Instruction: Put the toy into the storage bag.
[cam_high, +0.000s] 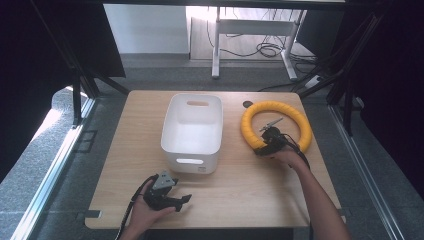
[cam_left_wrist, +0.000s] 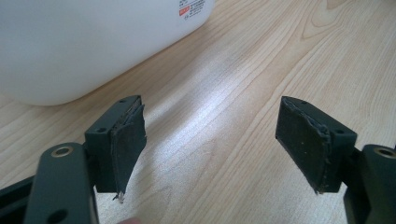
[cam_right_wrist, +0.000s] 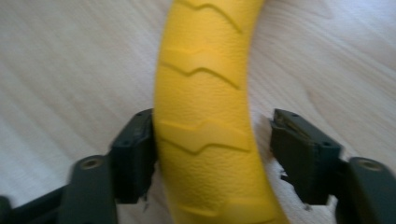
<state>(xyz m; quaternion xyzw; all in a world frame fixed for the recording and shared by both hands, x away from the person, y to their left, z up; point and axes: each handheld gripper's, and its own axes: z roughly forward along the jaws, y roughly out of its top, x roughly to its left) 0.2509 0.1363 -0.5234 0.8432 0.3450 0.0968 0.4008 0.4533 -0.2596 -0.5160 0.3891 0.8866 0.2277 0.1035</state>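
Nothing's moved yet, I'd say: the right gripper (cam_right_wrist: 212, 158) straddles the yellow ring (cam_right_wrist: 205, 93) with jaws apart, unclamped, while the left gripper (cam_left_wrist: 210, 144) waits wide open, empty, near the white bin (cam_high: 192, 131).

Your light wooden table (cam_high: 250, 190) carries a white plastic bin (cam_high: 192, 131) centrally and a yellow ridged ring (cam_high: 276, 125) to the right.

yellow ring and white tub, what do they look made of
Yellow ring: probably soft rubber or leather-like vinyl, matte, judging by its fine pebbled grain and raised zigzag ridges. White tub: likely moulded plastic, smooth with a slight sheen, with rounded corners and cut-out handle slots. Both rest on a table with a pale wood-grain look, possibly laminate.
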